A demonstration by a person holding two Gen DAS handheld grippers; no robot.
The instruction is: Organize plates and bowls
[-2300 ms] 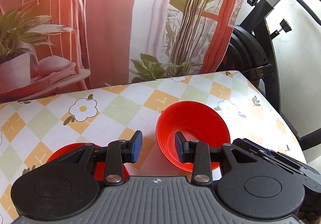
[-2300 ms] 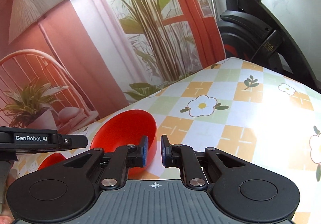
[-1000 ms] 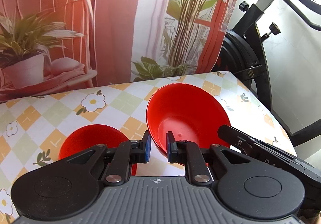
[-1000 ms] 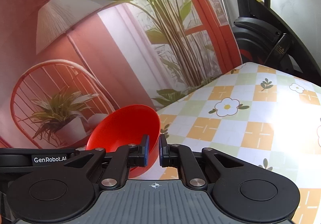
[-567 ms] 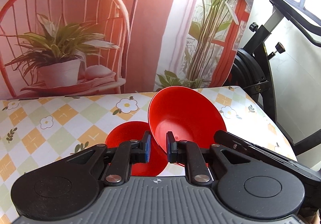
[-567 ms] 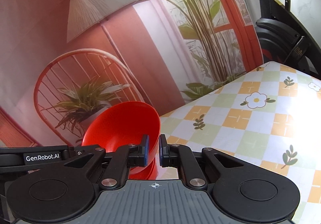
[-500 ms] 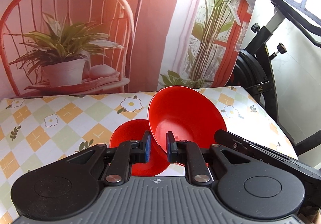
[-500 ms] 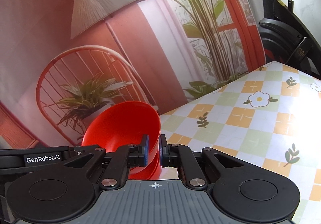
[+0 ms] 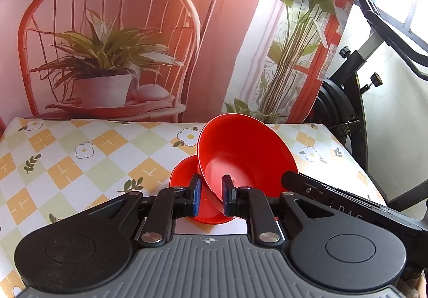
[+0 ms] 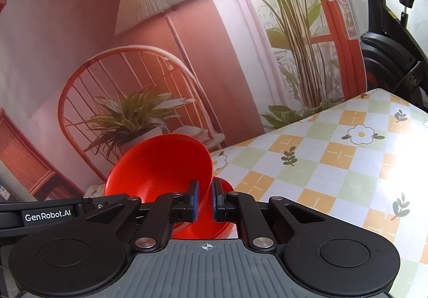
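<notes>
Nearest in the left wrist view, the left gripper (image 9: 210,197) has its blue pads (image 9: 196,197) set a little apart, and the near rim of the bowl (image 9: 246,153) passes between them. Whether they truly pinch the rim or only bracket it cannot be told from this view. In the right wrist view, the right gripper (image 10: 205,201) is drawn narrow, its pads (image 10: 194,200) clamped on the rim of the same bowl (image 10: 160,164).

The bowl is red, tilted steeply with its opening turned toward the left gripper, and held up off the table (image 9: 80,159). Just under it a plate (image 9: 184,175), also red, lies flat on the checked, flowered cloth; the bowl's lower edge hangs over the plate's right part. In the right wrist view only a sliver of the plate (image 10: 226,185) shows past the bowl. Whether bowl and plate touch cannot be told.

Past them the table runs to a printed backdrop (image 9: 107,44) showing a chair, a potted plant and a lamp. To the right of the backdrop stands an exercise bike (image 9: 345,100).
</notes>
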